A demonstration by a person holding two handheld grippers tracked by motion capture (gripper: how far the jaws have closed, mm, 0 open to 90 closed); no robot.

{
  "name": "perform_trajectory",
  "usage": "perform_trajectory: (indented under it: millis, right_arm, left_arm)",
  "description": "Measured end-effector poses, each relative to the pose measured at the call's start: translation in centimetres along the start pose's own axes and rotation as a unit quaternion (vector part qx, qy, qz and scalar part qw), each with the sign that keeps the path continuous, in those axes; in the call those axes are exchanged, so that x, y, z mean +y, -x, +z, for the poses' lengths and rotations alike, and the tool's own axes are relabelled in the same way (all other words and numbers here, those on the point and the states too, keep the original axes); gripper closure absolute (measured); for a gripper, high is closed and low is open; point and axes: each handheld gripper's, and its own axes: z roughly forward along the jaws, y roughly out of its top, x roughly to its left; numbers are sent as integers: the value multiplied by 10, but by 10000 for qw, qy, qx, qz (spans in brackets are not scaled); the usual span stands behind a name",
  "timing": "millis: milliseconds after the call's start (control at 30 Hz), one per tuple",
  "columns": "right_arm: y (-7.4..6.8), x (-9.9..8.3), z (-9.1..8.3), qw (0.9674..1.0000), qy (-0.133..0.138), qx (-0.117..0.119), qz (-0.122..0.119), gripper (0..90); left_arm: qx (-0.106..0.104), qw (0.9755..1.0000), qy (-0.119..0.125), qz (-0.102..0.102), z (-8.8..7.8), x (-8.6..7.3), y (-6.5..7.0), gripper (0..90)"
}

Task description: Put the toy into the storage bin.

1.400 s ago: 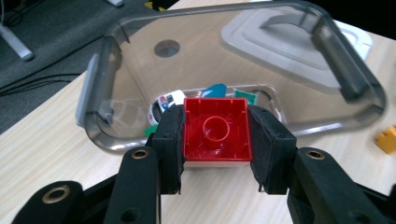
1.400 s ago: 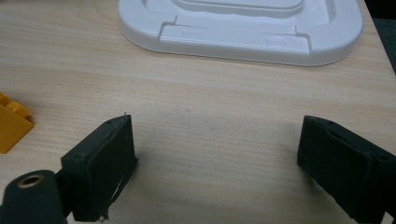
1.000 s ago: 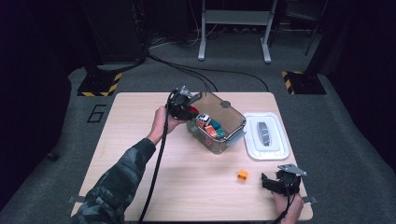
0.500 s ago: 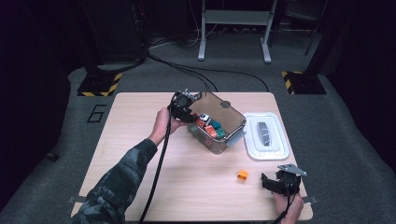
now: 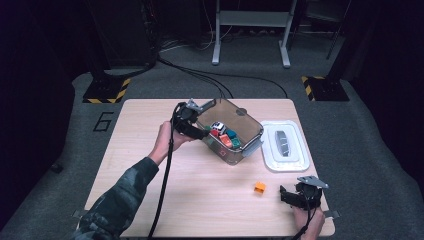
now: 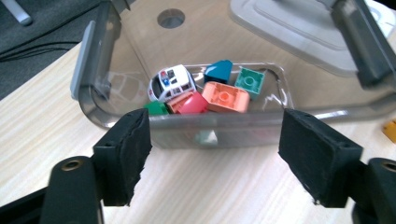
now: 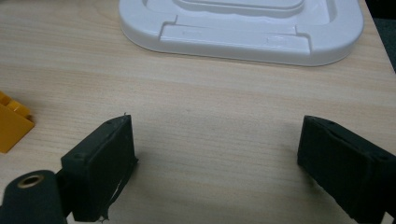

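A clear plastic bin (image 5: pixel 250 125) stands at the table's middle back and holds a white toy car (image 5: pixel 217 126) and several coloured bricks. In the left gripper view the car (image 6: pixel 172 83) lies beside a salmon brick (image 6: pixel 225 97) and a teal brick (image 6: pixel 250 80). My left gripper (image 5: pixel 202 134) is at the bin's left end. Its jaws have just been opening and now stand open (image 6: pixel 215 140), the pads touching nothing, the bin's wall (image 6: pixel 107 56) just beyond them. My right gripper (image 5: pixel 285 196) rests open (image 7: pixel 217 154) near the front right corner, over bare wood. An orange brick (image 5: pixel 259 187) lies just left of it.
The bin's white lid (image 5: pixel 285 145) lies flat to the right of the bin, and in the right gripper view the lid (image 7: pixel 243 28) is ahead of the jaws. The orange brick (image 7: pixel 11 123) shows at that view's left edge. Cables trail from both grippers.
My left gripper's jaws have opened wide and the hand has drawn back a little from the bin toward the near side. The right hand and the orange brick have stayed put.
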Motion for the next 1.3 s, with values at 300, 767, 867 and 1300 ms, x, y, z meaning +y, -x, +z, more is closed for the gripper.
perform_trajectory:
  millis: [300,767,867,1300]
  right_arm:
    - [0,0,0,10000,-3,-8,17,103]
    - [0,0,0,10000,-17,-18,32,103]
    - [0,0,0,10000,-17,-19,31,102]
    - [0,0,0,10000,-16,-18,32,103]
  left_arm:
    - [-209,9996,178,62,-14,-34,17,195]
    - [-570,9973,337,314,-6,-72,55,147]
    - [-664,9963,365,395,-1,-77,62,142]
    - [-1153,9909,382,580,27,-89,103,122]
